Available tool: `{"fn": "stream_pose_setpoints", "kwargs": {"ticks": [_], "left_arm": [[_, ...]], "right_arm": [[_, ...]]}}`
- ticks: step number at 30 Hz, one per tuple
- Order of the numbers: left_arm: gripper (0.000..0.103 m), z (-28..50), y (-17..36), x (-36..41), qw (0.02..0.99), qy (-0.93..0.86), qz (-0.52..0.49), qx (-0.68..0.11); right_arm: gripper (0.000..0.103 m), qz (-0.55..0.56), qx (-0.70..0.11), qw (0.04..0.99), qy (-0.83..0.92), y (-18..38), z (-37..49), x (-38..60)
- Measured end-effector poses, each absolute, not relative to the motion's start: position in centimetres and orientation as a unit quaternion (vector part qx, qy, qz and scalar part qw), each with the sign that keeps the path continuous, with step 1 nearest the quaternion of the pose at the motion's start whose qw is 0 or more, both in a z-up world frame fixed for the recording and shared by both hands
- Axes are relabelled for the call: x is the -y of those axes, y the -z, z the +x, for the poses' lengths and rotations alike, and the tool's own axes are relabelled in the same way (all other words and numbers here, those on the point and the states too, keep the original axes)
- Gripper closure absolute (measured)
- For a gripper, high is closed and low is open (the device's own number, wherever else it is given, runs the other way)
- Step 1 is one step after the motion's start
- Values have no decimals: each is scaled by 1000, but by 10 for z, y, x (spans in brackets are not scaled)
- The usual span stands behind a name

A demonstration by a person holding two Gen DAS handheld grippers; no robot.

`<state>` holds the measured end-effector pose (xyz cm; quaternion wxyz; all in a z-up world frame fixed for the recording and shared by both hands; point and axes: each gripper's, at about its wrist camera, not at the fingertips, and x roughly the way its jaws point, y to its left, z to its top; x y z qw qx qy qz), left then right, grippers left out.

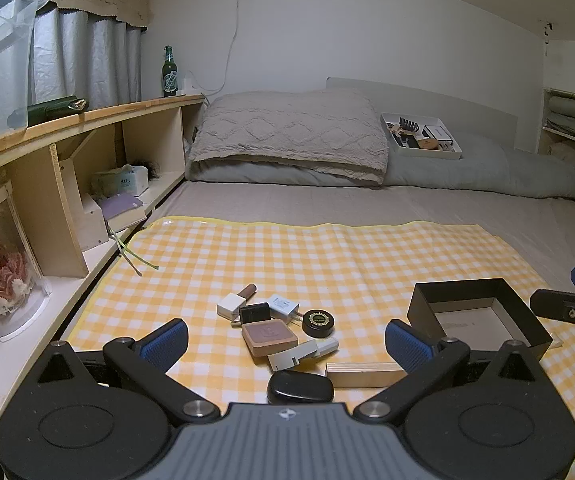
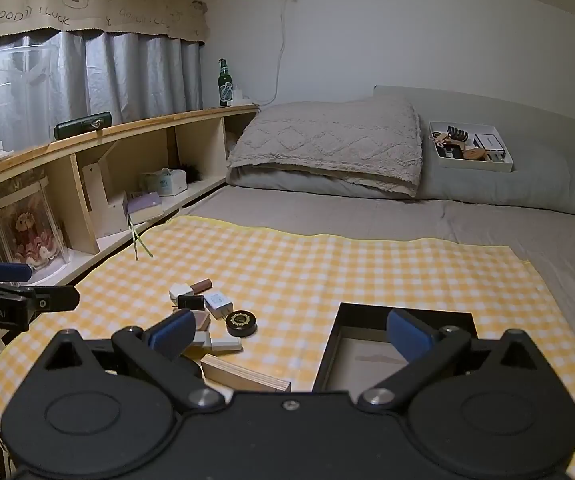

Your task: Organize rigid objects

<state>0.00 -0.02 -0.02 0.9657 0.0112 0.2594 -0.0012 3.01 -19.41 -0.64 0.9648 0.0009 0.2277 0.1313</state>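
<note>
Barely started: empty black square cardboard box (image 1: 483, 320), small cosmetics pile (image 1: 275, 328) unsorted on yellow checked mat (image 1: 327, 256), both hand-held grippers (image 1: 285, 340) (image 2: 287, 332) wide, holding nothing.

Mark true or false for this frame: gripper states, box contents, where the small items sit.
1. The left gripper is open with nothing between its fingers. True.
2. The black open-top cardboard box already holds several items. False: only its bare floor shows.
3. The round black tin with a gold label sits on the yellow checked mat, outside the box. True.
4. The right gripper is shut on the flat plywood block. False: it is open, holding nothing; the block lies on the mat.
5. The green glass bottle lies on its side on the mat. False: it stands upright on the wooden shelf.
</note>
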Motion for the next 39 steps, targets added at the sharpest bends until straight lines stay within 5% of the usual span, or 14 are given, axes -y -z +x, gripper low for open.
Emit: {"fn": "stream_pose_setpoints", "kwargs": {"ticks": [39], "left_arm": [[0,0,7,10,965,1,12,-261]], "right_arm": [[0,-1,-232,964,-131,9,33,195]]}}
